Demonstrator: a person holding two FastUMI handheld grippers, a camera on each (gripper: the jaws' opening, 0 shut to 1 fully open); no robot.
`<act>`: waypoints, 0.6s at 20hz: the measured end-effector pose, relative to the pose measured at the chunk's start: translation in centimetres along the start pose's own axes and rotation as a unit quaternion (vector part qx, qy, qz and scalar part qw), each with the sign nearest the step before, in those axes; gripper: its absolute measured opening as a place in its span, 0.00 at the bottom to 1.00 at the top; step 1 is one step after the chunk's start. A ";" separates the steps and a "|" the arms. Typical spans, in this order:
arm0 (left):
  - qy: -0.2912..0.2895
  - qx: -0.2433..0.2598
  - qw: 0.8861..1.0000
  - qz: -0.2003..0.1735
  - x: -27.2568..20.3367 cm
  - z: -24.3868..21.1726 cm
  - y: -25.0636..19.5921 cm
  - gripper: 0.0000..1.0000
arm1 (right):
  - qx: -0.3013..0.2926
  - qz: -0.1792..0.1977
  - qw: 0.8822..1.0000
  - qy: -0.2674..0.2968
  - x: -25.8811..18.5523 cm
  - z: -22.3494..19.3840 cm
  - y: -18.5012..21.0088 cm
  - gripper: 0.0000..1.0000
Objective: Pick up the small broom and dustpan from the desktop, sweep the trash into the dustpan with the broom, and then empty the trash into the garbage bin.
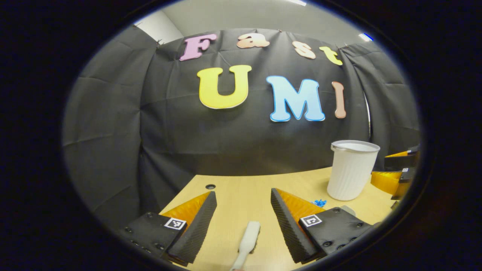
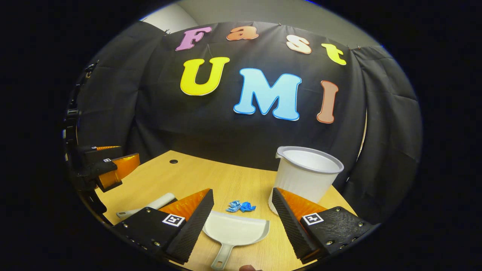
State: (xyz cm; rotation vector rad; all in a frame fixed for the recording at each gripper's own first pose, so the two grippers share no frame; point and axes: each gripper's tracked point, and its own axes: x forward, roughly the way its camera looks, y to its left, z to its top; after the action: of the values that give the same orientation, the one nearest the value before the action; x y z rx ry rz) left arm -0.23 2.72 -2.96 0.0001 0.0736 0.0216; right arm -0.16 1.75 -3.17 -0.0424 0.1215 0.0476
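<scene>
Here, in the left gripper view, the left claw [image 1: 243, 210] stands wide open over the wooden surface [image 1: 241, 188], the white broom [image 1: 247, 241] lying at lower centre between its fingers. In the right gripper view, the right claw [image 2: 243, 210] is likewise wide, framing the white dustpan [image 2: 235, 230] at lower centre. Blue trash [image 2: 241, 206] lies just beyond the dustpan, with the white garbage bin [image 2: 305, 175] at centre right.
</scene>
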 end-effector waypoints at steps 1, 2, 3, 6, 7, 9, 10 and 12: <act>0.012 0.003 1.000 -0.004 0.1 -0.8 -0.1 0.99 | -0.001 -0.002 1.000 0.010 0.0 -0.6 0.1 0.98; 0.025 0.008 1.000 -0.007 0.4 -1.8 -0.2 0.99 | -0.003 -0.003 1.000 0.020 0.0 -1.2 0.2 0.98; 0.041 0.014 0.999 -0.011 0.7 -3.0 -0.4 0.99 | -0.005 -0.004 1.000 0.029 0.0 -1.8 0.3 0.98; 0.087 0.020 0.996 -0.027 1.3 -6.2 -1.1 0.91 | -0.006 -0.008 0.998 0.056 0.2 -3.6 0.5 0.98; 0.100 0.022 0.994 -0.031 1.5 -6.9 -1.2 0.91 | -0.004 -0.009 0.998 0.067 0.3 -4.3 0.6 0.98; 0.123 0.028 0.991 -0.038 1.8 -8.5 -1.4 0.95 | 0.005 -0.009 0.996 0.088 0.4 -5.4 0.6 0.98; 0.132 0.031 0.990 -0.041 1.9 -9.1 -1.5 0.95 | 0.010 -0.010 0.995 0.098 0.6 -5.9 0.8 0.98; 0.152 0.036 0.987 -0.046 2.0 -10.4 -1.8 0.95 | 0.015 -0.010 0.993 0.118 0.8 -7.1 0.9 0.98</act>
State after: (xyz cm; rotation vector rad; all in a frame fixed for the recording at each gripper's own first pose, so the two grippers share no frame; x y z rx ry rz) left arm 1.04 0.98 -13.44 0.0651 0.3801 -0.0746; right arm -0.31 2.35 -10.35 -0.0185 0.3586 0.0199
